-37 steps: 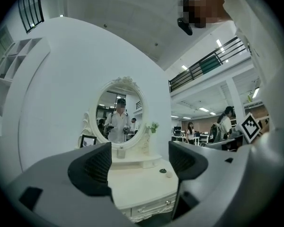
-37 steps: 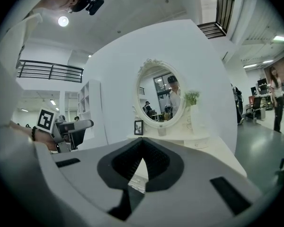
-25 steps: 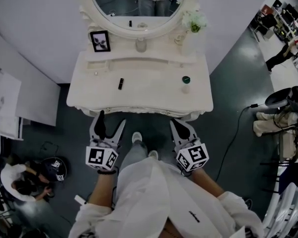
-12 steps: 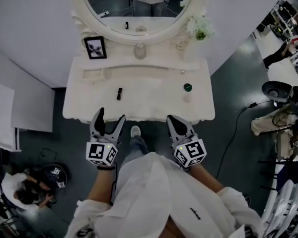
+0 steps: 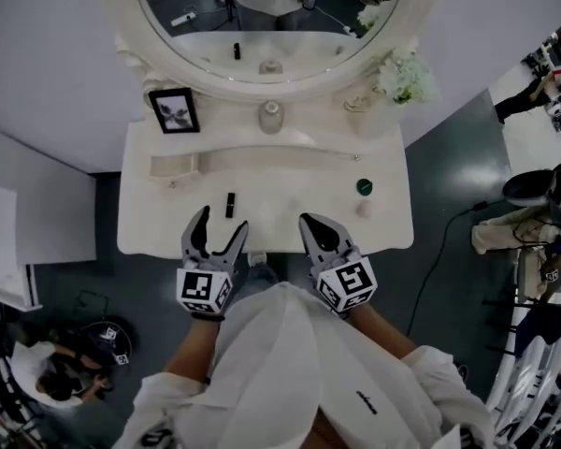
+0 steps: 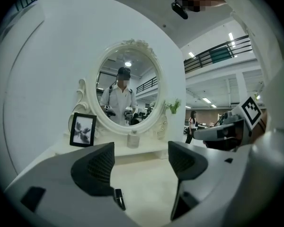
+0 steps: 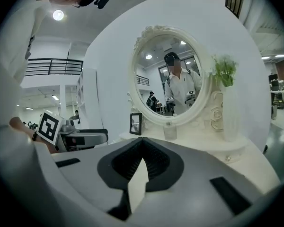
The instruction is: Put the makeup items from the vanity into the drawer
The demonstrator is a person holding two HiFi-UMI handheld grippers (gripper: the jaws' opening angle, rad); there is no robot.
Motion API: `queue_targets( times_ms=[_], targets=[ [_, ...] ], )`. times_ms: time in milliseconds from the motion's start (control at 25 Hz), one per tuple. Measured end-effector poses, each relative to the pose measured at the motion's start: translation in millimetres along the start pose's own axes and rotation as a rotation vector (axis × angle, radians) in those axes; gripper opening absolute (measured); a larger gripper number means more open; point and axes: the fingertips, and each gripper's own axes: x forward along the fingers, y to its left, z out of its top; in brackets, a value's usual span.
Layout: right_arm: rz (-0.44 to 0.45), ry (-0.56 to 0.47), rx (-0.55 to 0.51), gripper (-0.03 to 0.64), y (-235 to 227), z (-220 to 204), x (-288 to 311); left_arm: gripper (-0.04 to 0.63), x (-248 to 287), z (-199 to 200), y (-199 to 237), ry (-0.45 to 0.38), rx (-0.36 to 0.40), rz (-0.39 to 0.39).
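A white vanity [image 5: 290, 171] stands in front of me. On its top lie a black lipstick [image 5: 230, 204], a green-capped jar [image 5: 364, 187] and a small beige item [image 5: 363, 210]. My left gripper [image 5: 220, 221] hovers over the front edge, open and empty. The lipstick lies just beyond its fingertips and shows low beside the left jaw as a lipstick [image 6: 119, 198] in the left gripper view. My right gripper [image 5: 306, 220] is shut on nothing over the front edge, left of the jar; its gripper [image 7: 141, 141] pads meet at the tips. The drawer front is hidden under the top.
At the back stand an oval mirror [image 5: 262, 17], a framed picture [image 5: 173, 110], a small bottle [image 5: 271, 115] and a vase of flowers [image 5: 404, 75]. A raised shelf [image 5: 252, 157] crosses the top. A person [image 5: 47, 372] sits on the floor at lower left; a cable [image 5: 444, 241] runs at right.
I have stepped closer to the vanity. Both grippers moved forward from the floor in front to above the top's front edge. The left one has stayed open, the right one shut.
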Motion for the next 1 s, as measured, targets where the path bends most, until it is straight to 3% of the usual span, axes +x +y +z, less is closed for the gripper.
queue_targets(
  times_ms=[600,1000],
  targets=[
    [-0.007,0.153,0.013,0.018,-1.7,-38.7,95.2,0.359,72.1,-53.7,50.2,0.170,-0.063,0.006],
    [0.035,0.244,0.021,0.018,1.2,-76.4,125.9,0.356,87.3,-90.5,49.6,0.284,-0.027,0.058]
  ],
)
